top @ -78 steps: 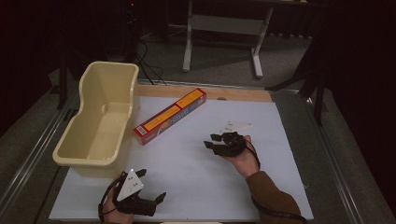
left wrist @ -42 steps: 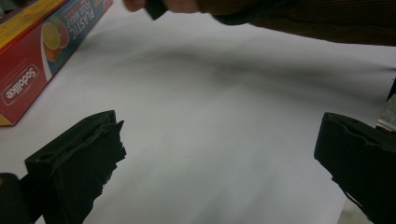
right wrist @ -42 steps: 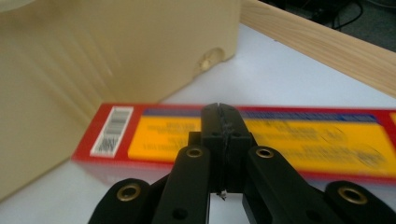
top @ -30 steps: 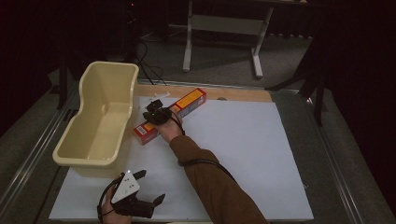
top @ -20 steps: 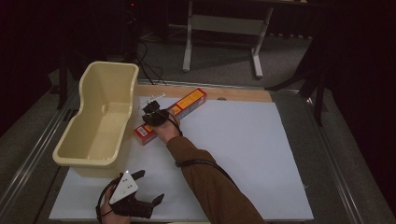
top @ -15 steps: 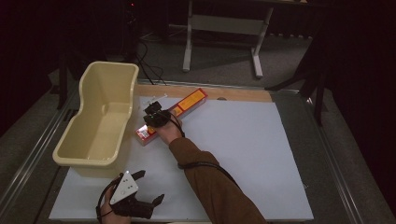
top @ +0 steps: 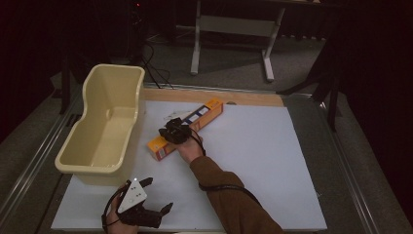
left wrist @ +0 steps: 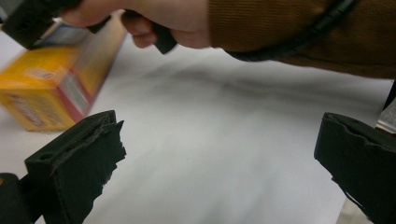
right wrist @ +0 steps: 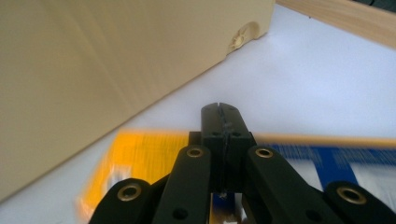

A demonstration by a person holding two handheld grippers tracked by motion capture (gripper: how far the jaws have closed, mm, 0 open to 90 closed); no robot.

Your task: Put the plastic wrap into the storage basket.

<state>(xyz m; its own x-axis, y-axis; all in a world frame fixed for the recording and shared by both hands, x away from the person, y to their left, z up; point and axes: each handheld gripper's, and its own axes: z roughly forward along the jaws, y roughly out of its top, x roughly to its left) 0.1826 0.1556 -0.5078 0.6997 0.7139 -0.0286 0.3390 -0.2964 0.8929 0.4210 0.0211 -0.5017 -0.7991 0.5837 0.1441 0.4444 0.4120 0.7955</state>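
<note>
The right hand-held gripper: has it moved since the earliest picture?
Yes. The right hand-held gripper went left across the white sheet, toward the cream tub, and now sits over the yellow box.

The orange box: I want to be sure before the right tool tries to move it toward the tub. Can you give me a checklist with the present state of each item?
1. Right tool over the orange box: ok, near its lower end in the high view.
2. Right tool open to take the box: not ok; its jaws are shut together in the right gripper view.
3. Box lying flat on the white sheet: ok.
4. Cream tub free to receive it: ok, nothing visible inside.
5. Left tool out of the way: ok; open, near the front edge.
6. Right tool touching the box: cannot tell.
</note>
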